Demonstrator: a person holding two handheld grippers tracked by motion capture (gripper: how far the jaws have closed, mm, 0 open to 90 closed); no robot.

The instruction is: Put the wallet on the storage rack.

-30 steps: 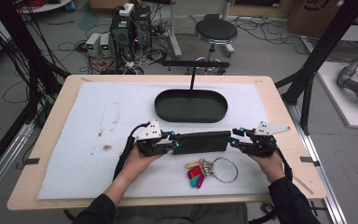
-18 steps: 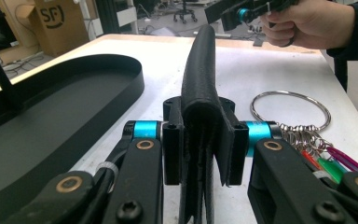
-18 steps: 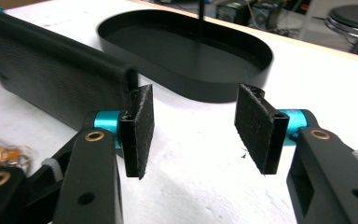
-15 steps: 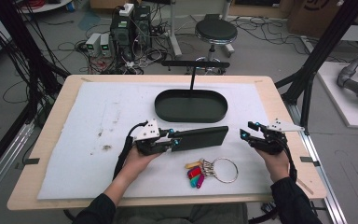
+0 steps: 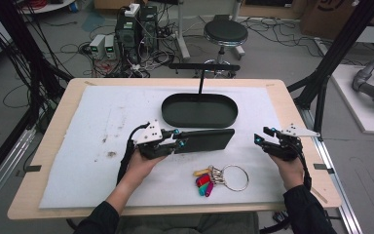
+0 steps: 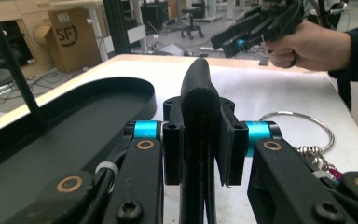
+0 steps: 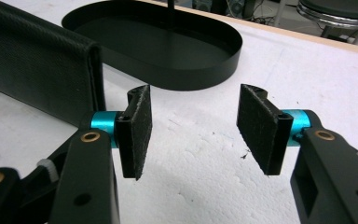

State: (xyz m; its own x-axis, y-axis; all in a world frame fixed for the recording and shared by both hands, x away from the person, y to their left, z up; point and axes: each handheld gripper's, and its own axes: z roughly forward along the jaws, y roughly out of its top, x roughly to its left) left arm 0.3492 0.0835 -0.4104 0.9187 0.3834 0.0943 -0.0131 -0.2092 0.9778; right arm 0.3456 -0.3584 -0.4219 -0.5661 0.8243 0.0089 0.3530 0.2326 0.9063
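Observation:
A flat black wallet [image 5: 207,140] hangs just above the white mat, with my left gripper [image 5: 180,142] shut on its left end. In the left gripper view the wallet [image 6: 196,88] stands edge-on between the closed pads of my left gripper [image 6: 200,140]. My right gripper [image 5: 262,141] is open and holds nothing, a short way right of the wallet's free end. In the right gripper view my right gripper [image 7: 191,130] has its pads wide apart over bare mat, and the wallet [image 7: 32,70] is at the left.
A black oval tray [image 5: 170,113] with an upright post sits behind the wallet on the mat. A metal key ring [image 5: 233,178] with coloured keys lies near the front edge, between the hands. The tray [image 7: 223,56] lies just beyond the right gripper's jaws.
My right gripper has let go of the wallet's right end, opened, and drawn back to the right. The left gripper keeps the wallet, now tilted slightly.

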